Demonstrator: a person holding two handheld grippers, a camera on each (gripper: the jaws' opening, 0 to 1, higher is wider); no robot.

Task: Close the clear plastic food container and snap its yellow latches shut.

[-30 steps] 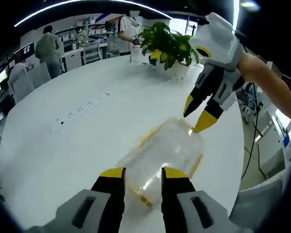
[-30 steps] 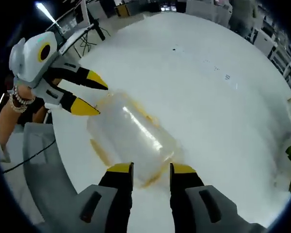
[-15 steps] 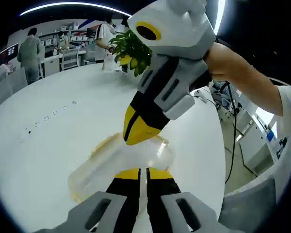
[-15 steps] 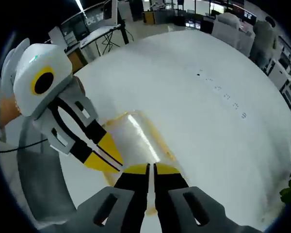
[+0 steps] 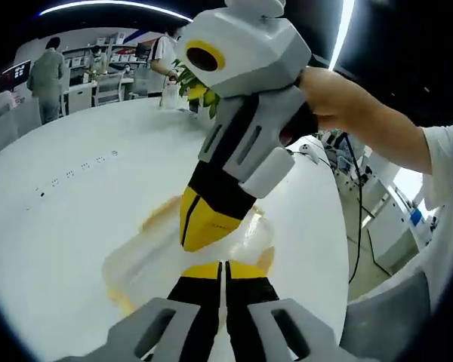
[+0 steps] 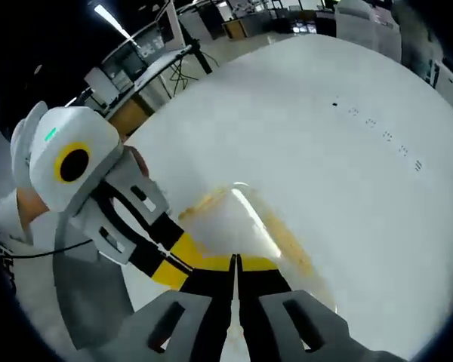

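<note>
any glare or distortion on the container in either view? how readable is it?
Left gripper view: fisheye bends the white table; the clear container reads faint, largely hidden by the right gripper. Right gripper view: a bright glare streak runs along the container; its yellow edge shows, latches not readable.

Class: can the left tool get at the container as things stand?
Probably yes: the left tool, its jaws shut, sits right over the container, with the right tool crowding in just beyond it.

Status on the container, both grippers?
Left gripper shut, right gripper shut, both tips down at the container's near end. Container flat on the white table. Nothing in the way.
</note>
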